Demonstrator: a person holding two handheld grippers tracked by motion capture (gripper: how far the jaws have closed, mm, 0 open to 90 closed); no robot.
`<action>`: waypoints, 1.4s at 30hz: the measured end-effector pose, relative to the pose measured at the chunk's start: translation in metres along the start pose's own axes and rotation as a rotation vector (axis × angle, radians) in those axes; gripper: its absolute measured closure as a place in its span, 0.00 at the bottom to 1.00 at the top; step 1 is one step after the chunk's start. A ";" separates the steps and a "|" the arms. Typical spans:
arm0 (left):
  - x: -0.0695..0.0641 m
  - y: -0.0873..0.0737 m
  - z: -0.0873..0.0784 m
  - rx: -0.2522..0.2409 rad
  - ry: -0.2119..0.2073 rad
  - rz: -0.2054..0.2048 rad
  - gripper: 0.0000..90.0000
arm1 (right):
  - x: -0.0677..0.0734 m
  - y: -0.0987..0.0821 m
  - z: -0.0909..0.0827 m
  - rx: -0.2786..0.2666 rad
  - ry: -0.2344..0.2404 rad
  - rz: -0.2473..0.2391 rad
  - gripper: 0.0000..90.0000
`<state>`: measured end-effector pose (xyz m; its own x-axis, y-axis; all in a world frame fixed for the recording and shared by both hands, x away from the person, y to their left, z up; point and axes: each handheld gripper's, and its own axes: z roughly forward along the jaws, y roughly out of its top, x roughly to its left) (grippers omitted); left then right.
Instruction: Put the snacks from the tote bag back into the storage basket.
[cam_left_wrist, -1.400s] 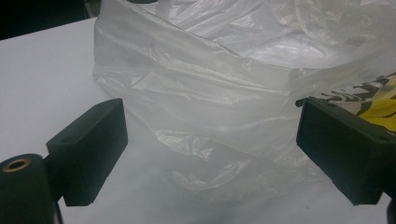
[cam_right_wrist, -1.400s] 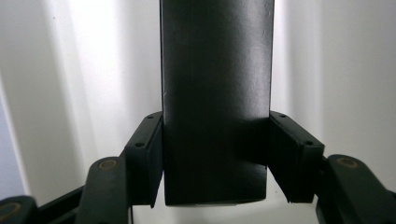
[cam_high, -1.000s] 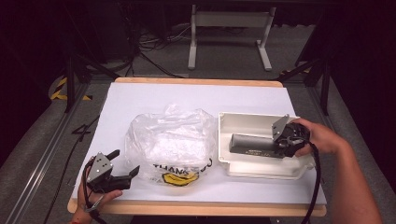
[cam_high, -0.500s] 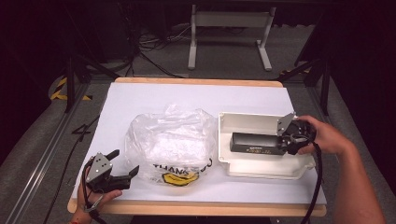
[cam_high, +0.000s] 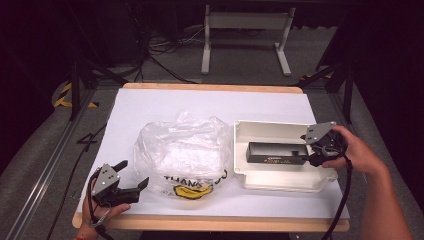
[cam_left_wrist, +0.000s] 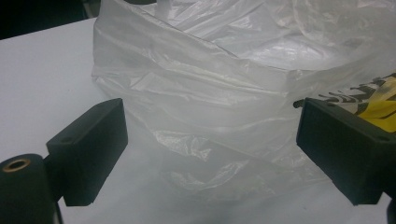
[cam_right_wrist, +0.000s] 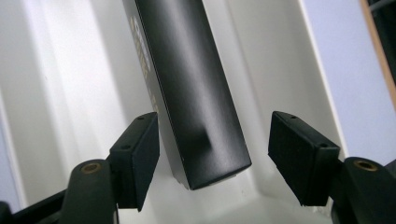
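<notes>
Since a second ago the right gripper (cam_right_wrist: 212, 161) has drawn back toward the near right corner of the shallow white plastic tray (cam_high: 260, 131), and its jaws have just been opening. The long black rectangular box (cam_right_wrist: 196, 88) stands between them but free, with a gap on either side, so nothing is held.

That box (cam_high: 276, 152) lies flat on the tray's floor, lengthwise across it, its right end just before the right gripper (cam_high: 316, 150). It looks rigid, smooth and matte — probably light for its length, with square edges that give flat pads a fair seat. My judgement is that the best hold is across its two long side faces, near the end or nearer the middle if it has to be carried level; gripped at the very tip it may droop or slip, since the finish looks slick.

Left of the tray, touching or nearly so, sits the crumpled clear plastic bag with a yellow print (cam_high: 182, 152) — soft, shapeless, easily dragged. Beyond it, at the bag's near left corner, the left gripper (cam_left_wrist: 212, 154) rests with jaws wide, the bag's edge lying between them untouched.
</notes>
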<state>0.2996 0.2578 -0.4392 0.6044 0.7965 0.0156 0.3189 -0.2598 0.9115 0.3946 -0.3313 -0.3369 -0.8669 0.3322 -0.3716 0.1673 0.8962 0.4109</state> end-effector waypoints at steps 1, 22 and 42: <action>0.000 0.000 0.000 0.000 0.001 0.002 0.11 | 0.001 -0.001 -0.002 -0.018 -0.008 0.013 0.37; 0.007 0.006 -0.016 -0.027 0.060 0.005 0.11 | 0.033 -0.010 -0.022 -0.204 -0.205 0.255 0.19; -0.009 0.026 -0.023 0.032 0.050 0.106 0.10 | 0.062 -0.037 -0.038 -0.293 -0.327 0.490 0.13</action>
<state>0.2857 0.2570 -0.4061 0.5989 0.7898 0.1326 0.2788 -0.3608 0.8900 0.3170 -0.3556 -0.3435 -0.5276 0.7951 -0.2991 0.3317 0.5169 0.7892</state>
